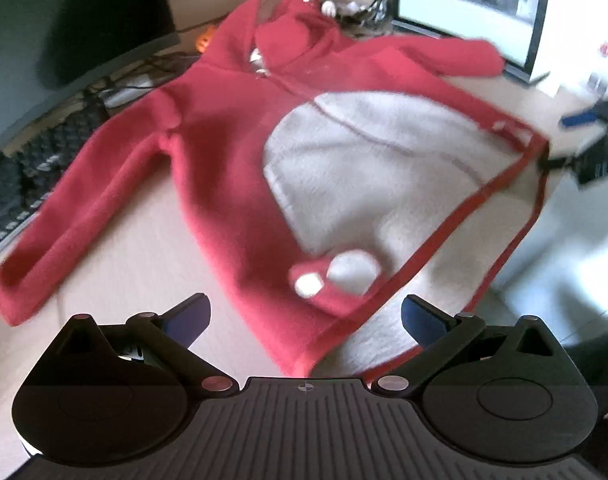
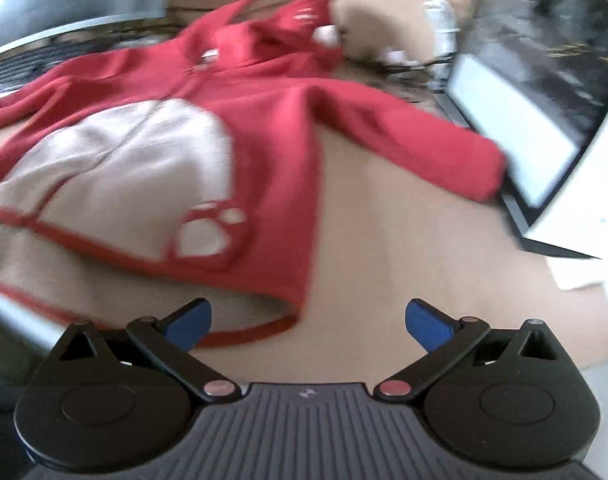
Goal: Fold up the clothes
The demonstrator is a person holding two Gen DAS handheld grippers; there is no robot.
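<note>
Left wrist view: red fleece hoodie (image 1: 224,152) lies spread front-up on the light wooden desk (image 1: 136,264), hood toward the far edge, both sleeves out to the sides. Left sleeve (image 1: 64,216) runs down toward the near-left; the other sleeve (image 1: 443,56) reaches toward a laptop (image 1: 475,8). White belly panel (image 1: 363,168) and a paw patch (image 1: 335,276) face up. Near hem looks partly turned up, showing pale lining, though blur makes that unsure. No real fold visible, so my read is the task is at the start: sleeves, sides and the lengthwise fold all left to do. A keyboard (image 1: 20,184) sits at the left edge, a dark monitor (image 1: 88,16) behind it. Left gripper (image 1: 305,316) hovers over the near hem, jaws spread wide, blue pads empty, touching nothing.

Right wrist view: same hoodie (image 2: 264,128) sits to the left and ahead, right sleeve (image 2: 423,148) stretched toward the laptop (image 2: 515,132), cuff just beside its edge. Paw patch (image 2: 212,236) and white panel (image 2: 124,168) are visible, heavily blurred. The hem corner (image 2: 288,312) lies near the left finger. Right gripper (image 2: 307,320) is over bare desk (image 2: 403,248), jaws wide apart, holding nothing, no contact with the cloth that I can see.
</note>
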